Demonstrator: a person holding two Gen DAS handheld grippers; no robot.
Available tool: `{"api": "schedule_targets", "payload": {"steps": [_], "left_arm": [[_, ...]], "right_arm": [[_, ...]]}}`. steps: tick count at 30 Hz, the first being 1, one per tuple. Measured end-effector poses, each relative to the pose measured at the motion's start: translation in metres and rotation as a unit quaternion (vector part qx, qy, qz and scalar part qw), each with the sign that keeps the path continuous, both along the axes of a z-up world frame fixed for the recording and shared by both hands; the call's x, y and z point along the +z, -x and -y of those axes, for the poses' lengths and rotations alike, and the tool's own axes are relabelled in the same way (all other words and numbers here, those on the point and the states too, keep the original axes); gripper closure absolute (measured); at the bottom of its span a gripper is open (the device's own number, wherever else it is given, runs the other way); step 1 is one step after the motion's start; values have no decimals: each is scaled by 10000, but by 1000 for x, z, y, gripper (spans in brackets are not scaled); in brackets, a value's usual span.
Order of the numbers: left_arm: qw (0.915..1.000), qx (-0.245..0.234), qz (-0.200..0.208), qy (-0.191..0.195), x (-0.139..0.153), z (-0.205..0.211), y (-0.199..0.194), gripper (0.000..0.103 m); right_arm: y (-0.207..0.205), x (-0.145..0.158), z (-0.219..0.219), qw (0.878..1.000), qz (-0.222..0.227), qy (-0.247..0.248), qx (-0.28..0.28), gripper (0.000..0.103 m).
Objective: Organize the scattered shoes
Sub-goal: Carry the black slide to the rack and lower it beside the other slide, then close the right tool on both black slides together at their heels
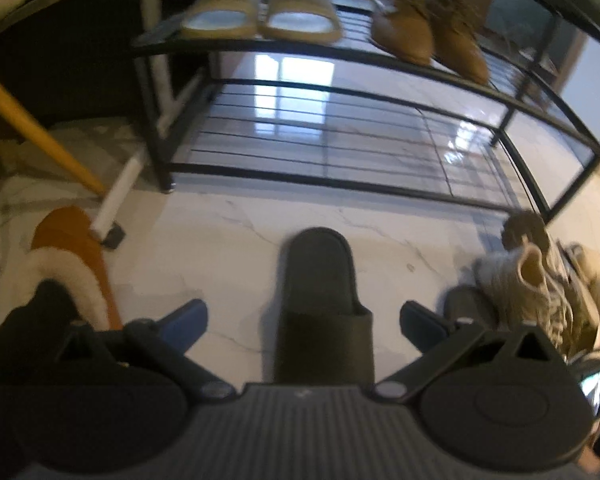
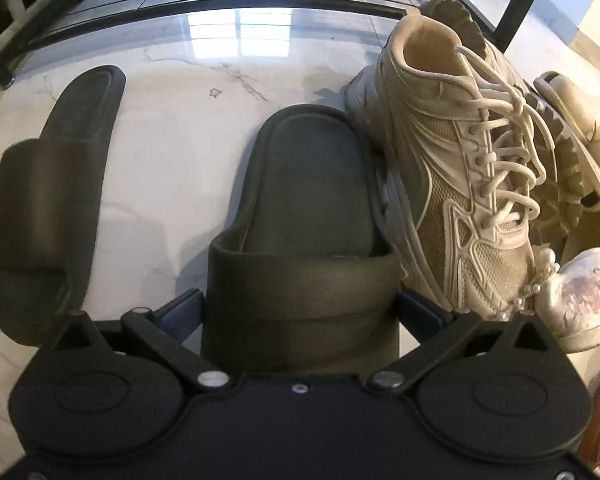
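Marble-look white floor (image 1: 228, 240) carries everything. Left wrist view, left to right: orange fleece-lined slipper (image 1: 74, 252) at the far left edge, yellow pole (image 1: 36, 132) leaning above it; left claw (image 1: 303, 322) with fingers spread wide apart, nothing gripped, a black slide sandal (image 1: 320, 300) lying on the floor between them, untouched on either side. Behind stands a black wire shoe rack (image 1: 340, 152), lower shelf bare, upper shelf holding a pair of tan slides (image 1: 260, 12) on the left and a pair of brown suede shoes (image 1: 428, 32) on the right. Right wrist view, left to right: that same black slide sandal (image 2: 56, 196) lies apart on the floor; right claw (image 2: 300, 312) is clamped on the strap of a second black slide sandal (image 2: 304, 220), fingers pressed against both sides. Just beside it, touching its right edge, a beige lace-up sneaker (image 2: 456, 168) heads a pile of pale shoes (image 2: 572, 272).
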State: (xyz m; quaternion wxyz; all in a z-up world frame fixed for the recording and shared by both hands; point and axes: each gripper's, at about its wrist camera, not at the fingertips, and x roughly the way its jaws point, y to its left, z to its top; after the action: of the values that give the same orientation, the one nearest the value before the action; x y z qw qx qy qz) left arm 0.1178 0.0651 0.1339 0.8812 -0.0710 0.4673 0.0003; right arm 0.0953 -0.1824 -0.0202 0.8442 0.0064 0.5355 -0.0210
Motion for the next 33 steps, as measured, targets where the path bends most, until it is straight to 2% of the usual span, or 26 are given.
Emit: {"api": "schedule_targets", "payload": {"steps": [2, 5, 7, 13, 17, 20, 26, 31, 33], "left_arm": [[9998, 156, -21, 105, 2, -9, -1, 1], [9989, 382, -56, 263, 5, -21, -2, 1], [9983, 489, -67, 305, 7, -25, -10, 1], [9980, 587, -81, 225, 6, -27, -15, 1], [9981, 567, -152, 201, 2, -27, -18, 1], [9979, 572, -205, 244, 1, -28, -19, 1], [9981, 567, -151, 188, 2, -26, -17, 1], [9982, 586, -65, 117, 4, -25, -15, 1], [9977, 650, -149, 125, 1, -27, -16, 1]], "right_arm": [[-2, 8, -8, 9997, 170, -160, 88, 1], [-12, 22, -32, 9961, 578, -237, 630, 1], [-24, 23, -45, 9936, 696, -205, 867, 1], [-57, -2, -59, 9939, 482, -106, 983, 1], [-51, -13, -70, 9902, 449, 94, 1319, 1], [-44, -13, -74, 9875, 454, 17, 1510, 1], [-52, -8, -66, 9905, 557, -308, 1221, 3], [-64, -6, -68, 9930, 601, -427, 927, 4], [-66, -7, -71, 9940, 627, -431, 788, 4]]}}
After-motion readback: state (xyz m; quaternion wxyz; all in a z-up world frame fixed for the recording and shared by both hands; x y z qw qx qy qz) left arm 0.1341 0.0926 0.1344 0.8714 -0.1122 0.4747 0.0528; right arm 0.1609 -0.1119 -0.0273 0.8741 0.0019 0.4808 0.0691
